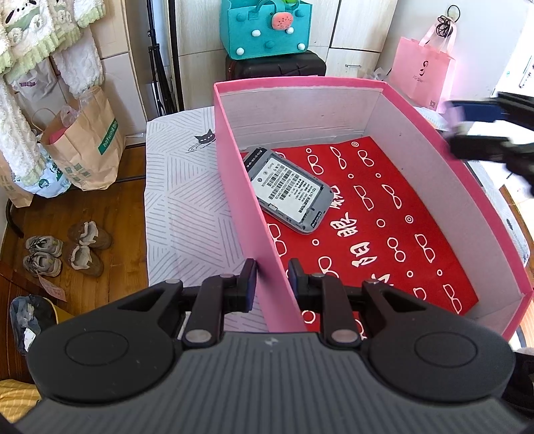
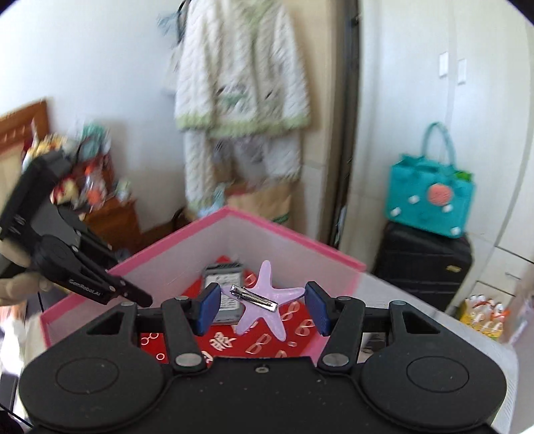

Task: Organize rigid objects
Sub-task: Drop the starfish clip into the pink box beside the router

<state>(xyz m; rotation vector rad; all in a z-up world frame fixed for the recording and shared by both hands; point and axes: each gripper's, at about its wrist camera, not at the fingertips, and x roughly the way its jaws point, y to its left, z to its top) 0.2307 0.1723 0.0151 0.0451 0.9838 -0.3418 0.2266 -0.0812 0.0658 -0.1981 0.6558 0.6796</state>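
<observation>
A pink box (image 1: 233,160) with a red patterned floor stands on a white patterned cloth. A grey device (image 1: 288,190) lies label up in its far left part. My left gripper (image 1: 273,282) is shut on the box's left wall, one pad outside and one inside. My right gripper (image 2: 263,308) hovers above the box (image 2: 293,240), shut on a lilac starfish hair clip (image 2: 267,283) with a metal clasp, held between the blue pads. The device (image 2: 222,272) shows below it. In the left wrist view the right gripper (image 1: 459,128) is blurred over the box's right rim.
A teal felt bag (image 1: 267,30) sits on a black suitcase (image 1: 277,66) behind the box. A pink bag (image 1: 420,70) hangs at the right. Paper bags (image 1: 86,143) and shoes (image 1: 66,250) are on the wooden floor at the left. A hand holds the left gripper (image 2: 140,297).
</observation>
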